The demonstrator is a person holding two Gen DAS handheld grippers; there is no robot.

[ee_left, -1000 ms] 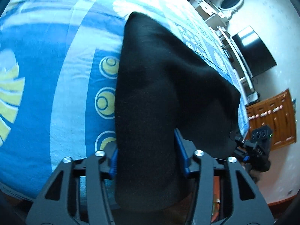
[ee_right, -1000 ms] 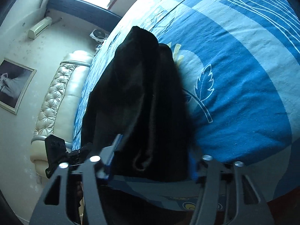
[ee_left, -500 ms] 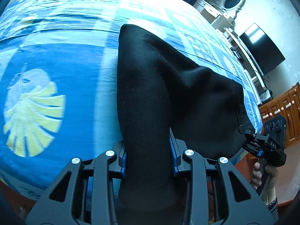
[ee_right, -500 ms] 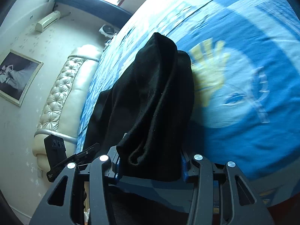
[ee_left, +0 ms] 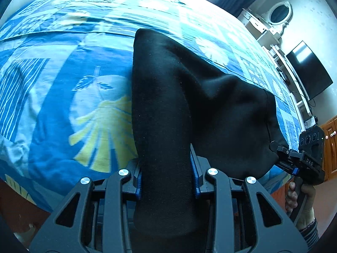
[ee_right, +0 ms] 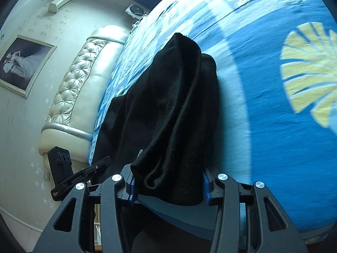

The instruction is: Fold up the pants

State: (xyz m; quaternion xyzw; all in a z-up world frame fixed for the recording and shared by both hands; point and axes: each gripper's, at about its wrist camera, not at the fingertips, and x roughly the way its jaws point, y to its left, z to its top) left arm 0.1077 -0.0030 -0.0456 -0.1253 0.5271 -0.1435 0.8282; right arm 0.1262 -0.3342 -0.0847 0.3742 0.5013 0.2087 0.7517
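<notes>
The black pants (ee_left: 179,105) lie stretched across a blue patterned bedspread (ee_left: 63,97), their near edge lifted. My left gripper (ee_left: 166,181) is shut on one near end of the pants. My right gripper (ee_right: 168,187) is shut on the other near end, a bunched fold of the black pants (ee_right: 174,109). The right gripper also shows at the right of the left wrist view (ee_left: 299,158), and the left gripper at the lower left of the right wrist view (ee_right: 84,172). The far end of the pants rests on the bed.
A padded cream headboard (ee_right: 80,88) runs along the bed's left side in the right wrist view. A white dresser with an oval mirror (ee_left: 273,19) and a dark TV (ee_left: 307,69) stand past the bed. A wooden cabinet (ee_left: 330,143) is at the far right.
Both grippers have swung along the bed with the pants still held. The bedspread pattern has slid past, and the yellow fan print has shifted in both views.
</notes>
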